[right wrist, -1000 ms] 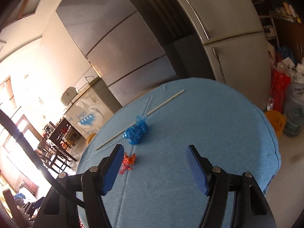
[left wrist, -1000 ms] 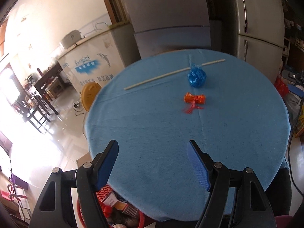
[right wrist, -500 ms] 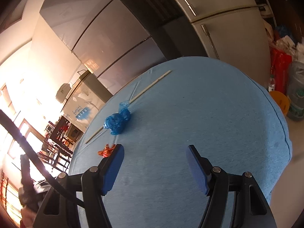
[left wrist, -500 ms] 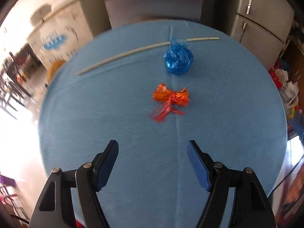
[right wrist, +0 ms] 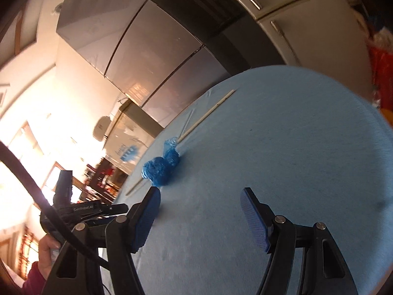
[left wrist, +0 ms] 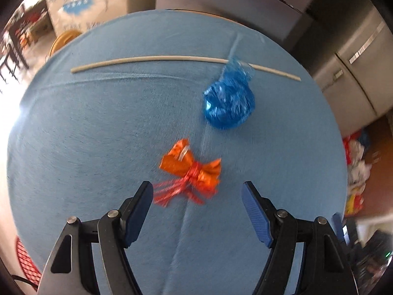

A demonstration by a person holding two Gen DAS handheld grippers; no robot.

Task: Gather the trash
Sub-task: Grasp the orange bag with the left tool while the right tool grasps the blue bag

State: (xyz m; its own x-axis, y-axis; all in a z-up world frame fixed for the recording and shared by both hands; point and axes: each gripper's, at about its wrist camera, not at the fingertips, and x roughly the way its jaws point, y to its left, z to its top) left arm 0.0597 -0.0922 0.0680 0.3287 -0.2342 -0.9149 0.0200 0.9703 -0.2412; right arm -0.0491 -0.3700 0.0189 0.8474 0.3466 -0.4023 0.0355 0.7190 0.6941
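Observation:
An orange foil wrapper tied with red ribbon (left wrist: 191, 169) lies on the round blue tablecloth (left wrist: 98, 123). My left gripper (left wrist: 197, 196) is open just in front of it, its fingertips on either side of the ribbon ends. A crumpled blue foil ball (left wrist: 228, 103) lies farther off, touching a long pale stick (left wrist: 172, 60). My right gripper (right wrist: 200, 201) is open and empty over the cloth (right wrist: 294, 147), with the blue ball (right wrist: 161, 166) and the stick (right wrist: 208, 110) ahead to its left. The orange wrapper is hidden in the right wrist view.
Grey refrigerators (right wrist: 152, 56) stand behind the table. A red basket (left wrist: 25, 263) sits below the table's near left edge. Bags and clutter (left wrist: 356, 167) lie on the floor at right. The left gripper's body and the person's hand (right wrist: 49, 243) show at lower left in the right wrist view.
My left gripper has moved forward over the table toward the orange wrapper, which now sits just ahead of its fingertips. My right gripper has tilted and drifted slightly; both stay open.

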